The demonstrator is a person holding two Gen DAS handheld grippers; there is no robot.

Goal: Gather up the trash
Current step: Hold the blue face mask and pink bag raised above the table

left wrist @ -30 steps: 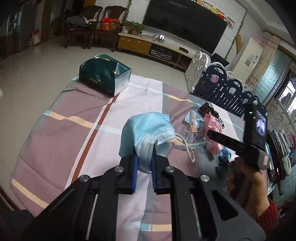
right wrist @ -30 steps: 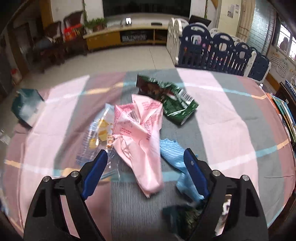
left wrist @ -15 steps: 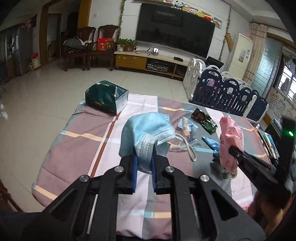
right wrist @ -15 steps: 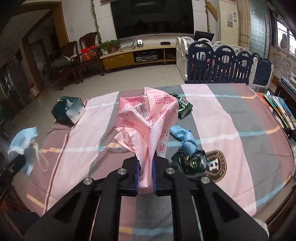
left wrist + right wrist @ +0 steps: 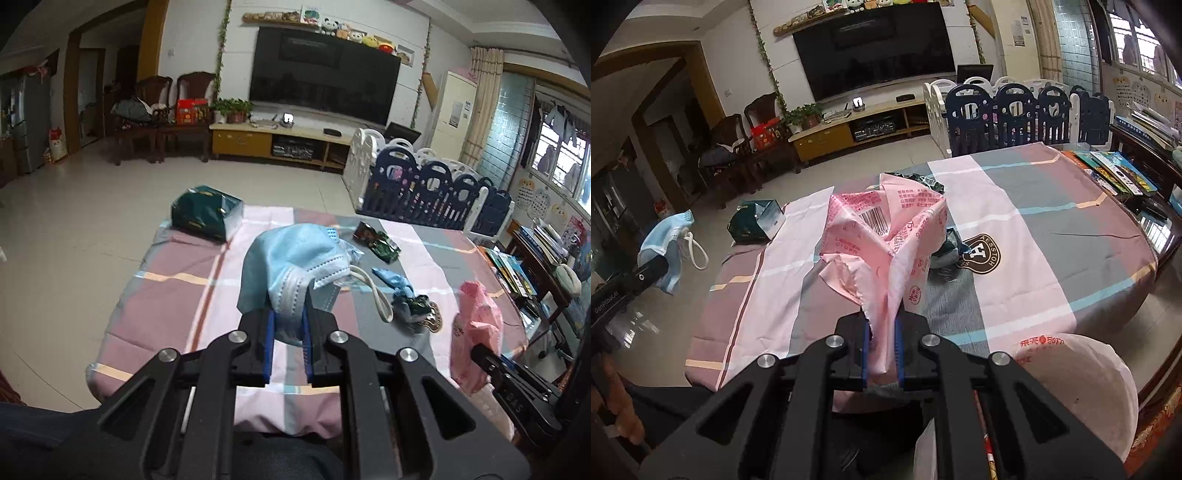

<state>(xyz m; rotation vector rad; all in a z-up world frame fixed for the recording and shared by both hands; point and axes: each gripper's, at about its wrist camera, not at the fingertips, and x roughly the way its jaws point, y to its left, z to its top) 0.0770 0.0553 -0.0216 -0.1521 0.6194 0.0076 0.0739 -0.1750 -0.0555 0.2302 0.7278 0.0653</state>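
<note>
Trash in both grips, held up off the tabletop [image 5: 177,291] rather than resting on it. Left fingers [image 5: 269,347] pressed nearly together on the pleated edge of a blue face mask [image 5: 291,266], with the rest of the mask bunched above the pads and one white ear loop [image 5: 373,295] dangling free to the right. Pinched at the thick folded edge, probably because thin cloth slips out of a looser hold. Right fingers [image 5: 865,350] likewise shut tight, clamped on the torn lower edge of a pink printed wrapper [image 5: 886,236] that stands up crumpled above them, barcode facing the camera. Gripped low, so the stiff film keeps its shape and stays in sight.

Both pieces carried near the front edge of the striped cloth, on the person's side, likely for dropping into the pale plastic bag [image 5: 1071,369] bulging at lower right of the right wrist view; opening of that bag not visible, so no telling how the drop must be aimed.

Left behind on the cloth: a green snack packet [image 5: 376,245] toward the far side, a twisted blue wrapper [image 5: 393,282] and, touching it, a dark crumpled wrapper [image 5: 415,304] beside the crest printed on the cloth. Also a dark green box [image 5: 205,212] at the far left corner, well apart from the litter. Roughly half done, judging by what remains.
</note>
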